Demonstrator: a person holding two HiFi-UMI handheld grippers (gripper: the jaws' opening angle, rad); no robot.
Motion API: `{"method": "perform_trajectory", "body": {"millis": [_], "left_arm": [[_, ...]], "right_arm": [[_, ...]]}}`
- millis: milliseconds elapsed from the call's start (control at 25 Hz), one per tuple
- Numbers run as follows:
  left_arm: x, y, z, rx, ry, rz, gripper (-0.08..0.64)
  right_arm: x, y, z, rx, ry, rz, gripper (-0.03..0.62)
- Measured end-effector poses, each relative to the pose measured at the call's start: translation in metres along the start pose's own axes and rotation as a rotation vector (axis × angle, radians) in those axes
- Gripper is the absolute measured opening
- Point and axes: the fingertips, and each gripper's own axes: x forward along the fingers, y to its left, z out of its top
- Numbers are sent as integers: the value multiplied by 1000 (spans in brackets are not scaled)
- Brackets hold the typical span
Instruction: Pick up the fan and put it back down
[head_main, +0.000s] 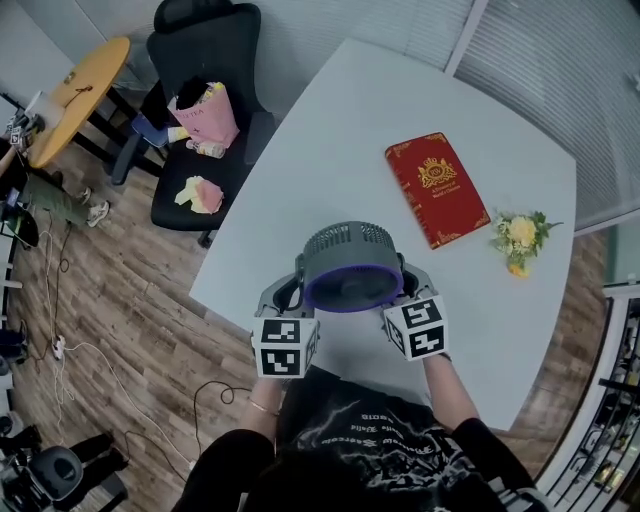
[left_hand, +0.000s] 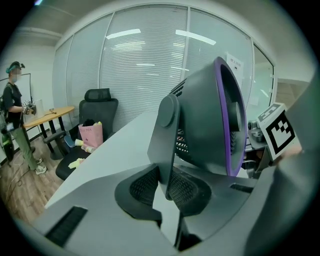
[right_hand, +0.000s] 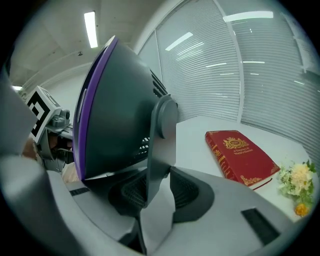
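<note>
A dark grey fan with a purple front ring is held between my two grippers over the near part of the white table. My left gripper is shut on the fan's left stand arm. My right gripper is shut on the right stand arm. In the left gripper view the fan fills the right half, its arm pinched in my left gripper. The right gripper view shows the fan at left, above my right gripper. Whether the fan touches the table is hidden.
A red book and a small bunch of flowers lie on the table's right side. A black office chair with a pink bag stands at the far left, by a yellow round table. A person stands beyond.
</note>
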Motion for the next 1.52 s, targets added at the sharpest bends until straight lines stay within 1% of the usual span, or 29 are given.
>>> {"method": "perform_trajectory", "body": {"millis": [160,400,560,680,800,920,1040,1240,1400,1520], "left_arm": [[18,17,3,17,17,-28,44],[48,40,3,17,42,-66,44],[64,54,5,72,68,-69,52],[77,61,8,65,79,-88,52],[92,74,8,76,95,-67,51],[105,86,13,61,101,-41,46],[119,89,9,55,111,-61,46],[139,94,7,110,93,-60,46],[146,92,4,109,94,-73,48],[147,91,3,131,82,-74,50]], "right_arm": [[23,-2,4,17,9,-13,110],[54,-7,6,44,29,-41,110],[73,-10,10,52,43,-55,109],[85,-14,12,69,47,-71,109],[99,-17,13,89,53,-94,107],[114,-19,15,97,59,-107,106],[127,-25,10,101,76,-111,107],[140,-34,7,84,59,-134,112],[143,-40,9,83,49,-131,110],[142,-41,8,51,44,-131,117]]}}
